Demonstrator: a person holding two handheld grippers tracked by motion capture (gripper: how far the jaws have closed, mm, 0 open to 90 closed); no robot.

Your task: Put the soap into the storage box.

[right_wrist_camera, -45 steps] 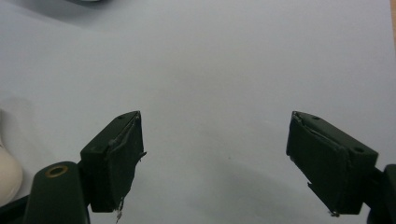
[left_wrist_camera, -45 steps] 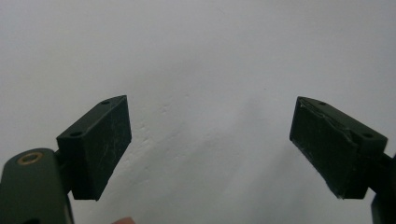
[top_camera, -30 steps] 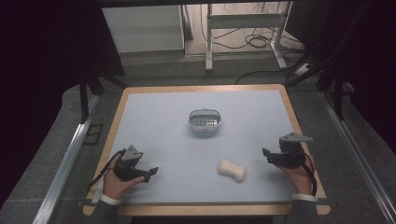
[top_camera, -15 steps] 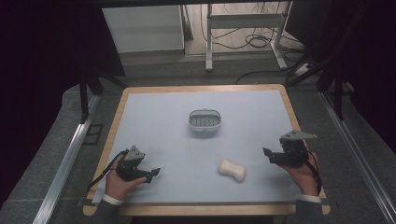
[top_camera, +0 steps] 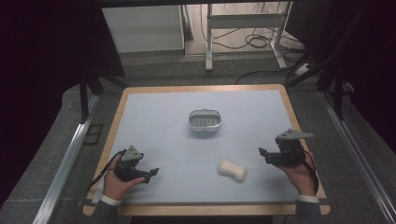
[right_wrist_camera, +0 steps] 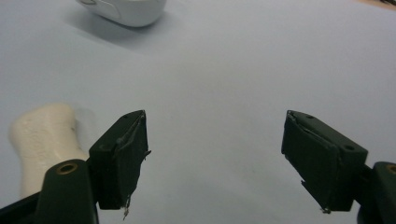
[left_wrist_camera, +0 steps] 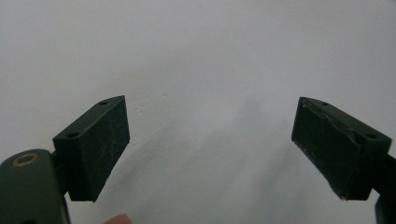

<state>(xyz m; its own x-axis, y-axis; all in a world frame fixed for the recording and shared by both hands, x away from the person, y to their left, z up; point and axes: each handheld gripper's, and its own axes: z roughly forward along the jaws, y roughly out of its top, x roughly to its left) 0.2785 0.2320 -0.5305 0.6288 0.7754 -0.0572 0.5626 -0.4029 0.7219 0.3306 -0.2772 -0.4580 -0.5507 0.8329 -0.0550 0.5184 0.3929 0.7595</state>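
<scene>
A cream, waisted bar of soap (top_camera: 232, 170) lies flat on the pale blue table top (top_camera: 159, 121), toward the front right. An oval white soap dish (top_camera: 204, 120) with a ribbed inside sits near the table's middle. My right gripper (top_camera: 262, 154) is held just right of the soap, apart from it, with its jaws open and nothing between them. In the right gripper view the soap (right_wrist_camera: 42, 140) lies left of the left jaw and the dish (right_wrist_camera: 126, 10) is at the top. My left gripper (top_camera: 153, 173) rests open at the front left over bare table.
The table has a wooden rim (top_camera: 119, 116) and stands on grey floor. Metal rails (top_camera: 65, 163) run along both sides, and a white cabinet (top_camera: 142, 28) and a frame with cables (top_camera: 247, 32) stand behind it.
My right gripper has drifted slightly to the right and toward the front. The left gripper, soap and dish have stayed put.
</scene>
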